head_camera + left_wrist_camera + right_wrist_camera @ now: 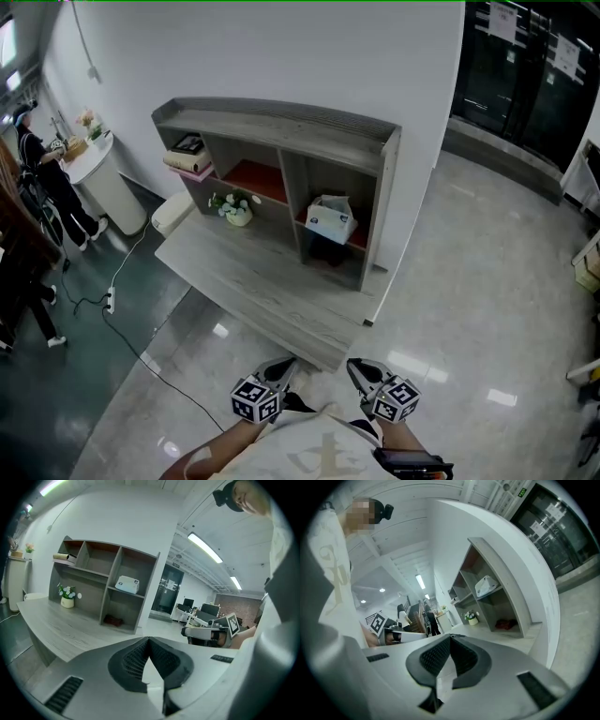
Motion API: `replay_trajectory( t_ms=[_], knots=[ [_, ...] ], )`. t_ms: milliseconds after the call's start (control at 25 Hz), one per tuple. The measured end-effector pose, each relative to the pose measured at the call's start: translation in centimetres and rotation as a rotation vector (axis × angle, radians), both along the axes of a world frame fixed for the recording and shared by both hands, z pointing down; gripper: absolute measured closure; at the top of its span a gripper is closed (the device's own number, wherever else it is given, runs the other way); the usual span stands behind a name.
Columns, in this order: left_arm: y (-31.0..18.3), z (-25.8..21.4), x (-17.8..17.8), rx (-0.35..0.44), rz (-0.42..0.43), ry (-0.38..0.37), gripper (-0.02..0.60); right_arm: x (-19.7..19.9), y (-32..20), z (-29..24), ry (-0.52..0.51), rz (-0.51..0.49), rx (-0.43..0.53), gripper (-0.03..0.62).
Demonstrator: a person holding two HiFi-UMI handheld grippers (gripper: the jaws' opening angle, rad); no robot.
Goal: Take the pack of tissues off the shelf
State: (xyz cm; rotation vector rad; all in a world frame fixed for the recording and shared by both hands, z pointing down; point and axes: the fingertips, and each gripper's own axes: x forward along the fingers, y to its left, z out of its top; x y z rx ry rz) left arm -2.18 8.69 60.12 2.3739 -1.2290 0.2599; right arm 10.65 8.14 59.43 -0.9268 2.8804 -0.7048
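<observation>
The pack of tissues (329, 218) is a white and blue pack lying on the upper right shelf of the grey shelf unit (281, 122); it also shows in the left gripper view as the pack (127, 584) and in the right gripper view as the pack (486, 586). My left gripper (279, 369) and right gripper (361, 373) hang side by side at the bottom of the head view, well short of the desk edge. Both are shut with nothing between the jaws, the left gripper (149, 641) and the right gripper (450, 638) tips meeting.
A grey desk (253, 281) runs in front of the shelves. A small pot of flowers (234, 208) stands on it, books (189, 159) lie on the upper left shelf, a dark red thing (113, 619) on the lower right. A cable (141, 347) trails on the floor; a person (42, 178) stands far left.
</observation>
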Motion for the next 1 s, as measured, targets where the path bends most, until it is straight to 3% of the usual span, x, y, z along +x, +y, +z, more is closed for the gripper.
replay_trajectory(
  t_ms=[1000],
  knots=[
    [-1.7,0.0,-1.7,0.003,-0.058,0.001,0.578,-1.8,-2.3,0.4,0.014,-0.059,-0.017,0.589]
  ],
)
